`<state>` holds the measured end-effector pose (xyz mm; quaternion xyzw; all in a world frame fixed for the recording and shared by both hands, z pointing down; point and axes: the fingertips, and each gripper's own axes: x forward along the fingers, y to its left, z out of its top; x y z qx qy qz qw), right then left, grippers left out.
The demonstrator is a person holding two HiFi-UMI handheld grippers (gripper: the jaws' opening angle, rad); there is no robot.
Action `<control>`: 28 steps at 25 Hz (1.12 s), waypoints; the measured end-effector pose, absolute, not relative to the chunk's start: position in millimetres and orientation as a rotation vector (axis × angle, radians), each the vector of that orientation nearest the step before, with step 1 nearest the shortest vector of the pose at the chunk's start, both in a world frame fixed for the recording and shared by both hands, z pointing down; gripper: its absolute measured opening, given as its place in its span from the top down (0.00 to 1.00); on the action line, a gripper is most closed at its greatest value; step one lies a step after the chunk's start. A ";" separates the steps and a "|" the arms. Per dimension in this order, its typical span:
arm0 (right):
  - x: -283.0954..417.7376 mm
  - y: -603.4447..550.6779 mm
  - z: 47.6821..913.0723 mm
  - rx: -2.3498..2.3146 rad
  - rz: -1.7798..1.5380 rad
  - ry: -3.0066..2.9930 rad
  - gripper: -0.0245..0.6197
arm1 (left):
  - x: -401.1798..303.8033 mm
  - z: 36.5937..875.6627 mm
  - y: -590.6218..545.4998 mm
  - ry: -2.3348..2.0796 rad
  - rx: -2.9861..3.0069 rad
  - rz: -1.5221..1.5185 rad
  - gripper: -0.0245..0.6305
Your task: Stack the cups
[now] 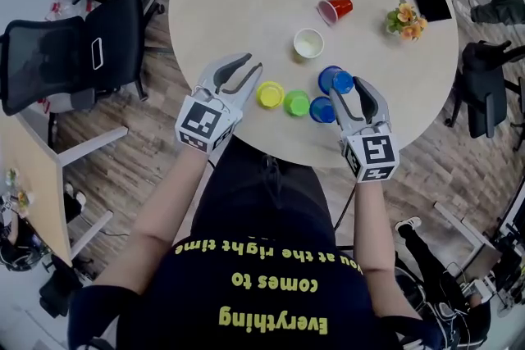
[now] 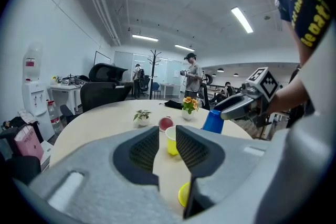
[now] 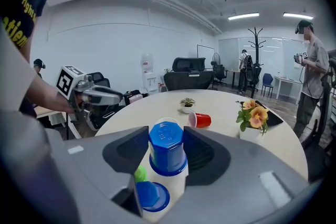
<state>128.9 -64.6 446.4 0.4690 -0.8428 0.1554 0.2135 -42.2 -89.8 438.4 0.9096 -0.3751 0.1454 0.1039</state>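
Gripping an upturned blue cup [image 3: 167, 147] between its jaws, the right gripper [image 1: 351, 94] holds it off the table [image 1: 246, 4], close beside a second blue cup [image 1: 322, 110]. Left of that second cup sit a green cup [image 1: 297, 102] and a yellow cup [image 1: 270, 94]. Beyond them, the left gripper [image 1: 246, 71] has its jaws parted and empty.

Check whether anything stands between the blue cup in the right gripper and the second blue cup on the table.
Nothing visible does. The right gripper holds the blue cup in the air close to the second blue cup, with open space between them. The green cup stands beside the second one, not between.
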 end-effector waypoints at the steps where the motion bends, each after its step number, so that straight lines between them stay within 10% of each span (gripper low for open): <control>1: 125.2 -57.4 445.4 1.291 0.426 -2.338 0.62 | -42.4 438.5 -88.9 -1.103 2.685 0.428 0.80; 28: 98.9 10.3 460.5 1.294 0.490 -2.278 0.61 | -43.8 437.2 -59.0 -1.049 2.715 0.398 0.81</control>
